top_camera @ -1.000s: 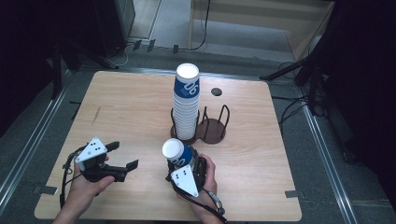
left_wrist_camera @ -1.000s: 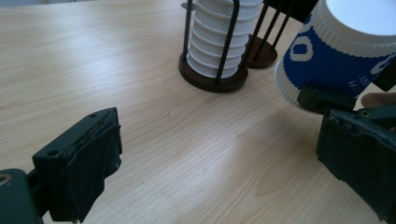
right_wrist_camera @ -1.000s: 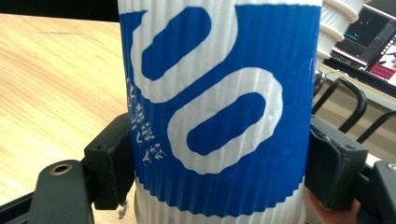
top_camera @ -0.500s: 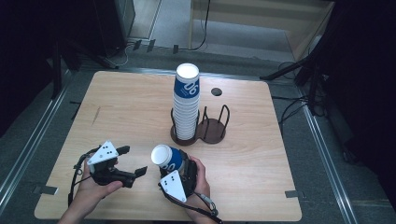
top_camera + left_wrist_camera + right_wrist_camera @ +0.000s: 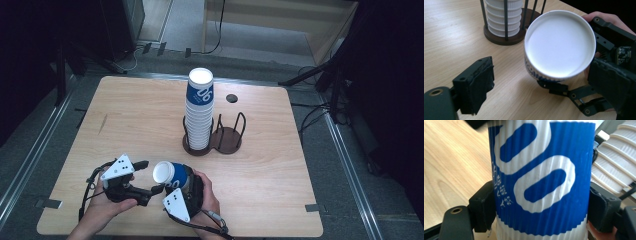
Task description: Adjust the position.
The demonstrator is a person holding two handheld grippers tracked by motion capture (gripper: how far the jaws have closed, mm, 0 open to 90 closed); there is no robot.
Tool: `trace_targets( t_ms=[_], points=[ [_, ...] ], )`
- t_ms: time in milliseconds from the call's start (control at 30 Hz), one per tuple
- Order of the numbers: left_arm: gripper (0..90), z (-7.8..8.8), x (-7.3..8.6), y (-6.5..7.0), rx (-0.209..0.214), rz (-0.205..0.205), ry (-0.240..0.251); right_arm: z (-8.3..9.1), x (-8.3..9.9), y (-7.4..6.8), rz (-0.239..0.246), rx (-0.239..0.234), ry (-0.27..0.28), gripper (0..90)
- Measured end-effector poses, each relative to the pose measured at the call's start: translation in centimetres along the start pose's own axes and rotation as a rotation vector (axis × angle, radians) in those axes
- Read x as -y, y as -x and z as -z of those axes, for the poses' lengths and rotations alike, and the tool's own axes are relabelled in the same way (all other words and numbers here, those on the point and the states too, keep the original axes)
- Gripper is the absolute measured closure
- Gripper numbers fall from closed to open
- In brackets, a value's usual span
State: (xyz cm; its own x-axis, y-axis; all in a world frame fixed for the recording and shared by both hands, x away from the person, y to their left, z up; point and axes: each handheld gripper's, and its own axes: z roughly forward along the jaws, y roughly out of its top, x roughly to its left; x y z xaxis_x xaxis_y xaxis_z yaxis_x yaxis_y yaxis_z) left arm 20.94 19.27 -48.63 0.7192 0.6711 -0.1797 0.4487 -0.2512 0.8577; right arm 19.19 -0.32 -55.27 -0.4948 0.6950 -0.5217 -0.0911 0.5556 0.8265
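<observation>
Wooden surface (image 5: 125, 120), right tool (image 5: 182, 192) clamping blue-and-white paper cup (image 5: 172, 175) on its side, left tool (image 5: 145, 187) beside its base, jaws just closing, unclenched, cup stack (image 5: 200, 112) in wire holder (image 5: 227, 140) beyond.

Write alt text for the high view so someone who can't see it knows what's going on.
At the near edge of a light wooden table, the right hand-held gripper clamps a blue-and-white ribbed paper cup tipped toward the left hand-held gripper, whose open jaws have just been closing. Behind stands a tall stack of matching cups in a dark wire holder.
</observation>
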Motion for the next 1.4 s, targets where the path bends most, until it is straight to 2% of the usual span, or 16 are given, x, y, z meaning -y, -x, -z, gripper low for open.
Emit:
trace_targets(
  t_ms=[233, 267, 400, 500, 733, 867, 1000, 1033, 1133, 1267, 1400],
  points=[
    [14.8, -0.2, 0.0, 0.6, 0.037, -0.027, -0.017, 0.1, 0.0, -1.1, 0.051, -0.034, 0.002, 21.5],
    [15.2, -0.3, 0.0, 0.8, 0.053, -0.028, -0.028, 0.2, -0.1, -1.3, 0.057, -0.038, 0.007, 21.4],
    [19.4, -0.6, 0.1, 0.8, 0.057, -0.029, -0.053, 0.2, -0.2, -1.6, 0.078, -0.045, 0.021, 21.3],
    [26.2, -0.5, 0.2, 0.5, 0.058, -0.018, -0.044, 0.3, -0.1, -1.7, 0.088, -0.047, 0.028, 20.9],
    [27.8, -0.5, 0.2, 0.0, 0.088, 0.001, -0.032, 0.2, -0.2, -1.7, 0.089, -0.055, 0.026, 17.9],
    [28.1, -0.4, 0.3, -0.2, 0.069, -0.005, -0.015, 0.3, -0.3, -1.5, 0.069, -0.065, -0.002, 11.7],
    [28.2, -0.1, 0.5, -0.6, 0.044, 0.01, 0.037, 0.5, -0.5, -1.5, 0.043, -0.087, 0.012, 4.7],
    [28.2, -0.1, 0.5, -0.6, 0.044, 0.01, 0.037, 0.5, -0.5, -1.5, 0.043, -0.087, 0.012, 4.7],
    [28.2, 0.5, 0.6, -1.2, 0.032, 0.037, 0.077, 0.7, -0.8, -1.3, 0.029, -0.086, 0.033, 3.8],
    [28.2, 1.0, 0.6, -1.7, 0.003, 0.037, 0.1, 0.8, -0.8, -1.1, 0.024, -0.071, 0.035, 3.9],
    [28.3, 1.3, 0.8, -2.3, -0.012, 0.059, 0.114, 0.8, -0.8, -1.0, -0.001, -0.065, 0.029, 3.9]
  ],
)
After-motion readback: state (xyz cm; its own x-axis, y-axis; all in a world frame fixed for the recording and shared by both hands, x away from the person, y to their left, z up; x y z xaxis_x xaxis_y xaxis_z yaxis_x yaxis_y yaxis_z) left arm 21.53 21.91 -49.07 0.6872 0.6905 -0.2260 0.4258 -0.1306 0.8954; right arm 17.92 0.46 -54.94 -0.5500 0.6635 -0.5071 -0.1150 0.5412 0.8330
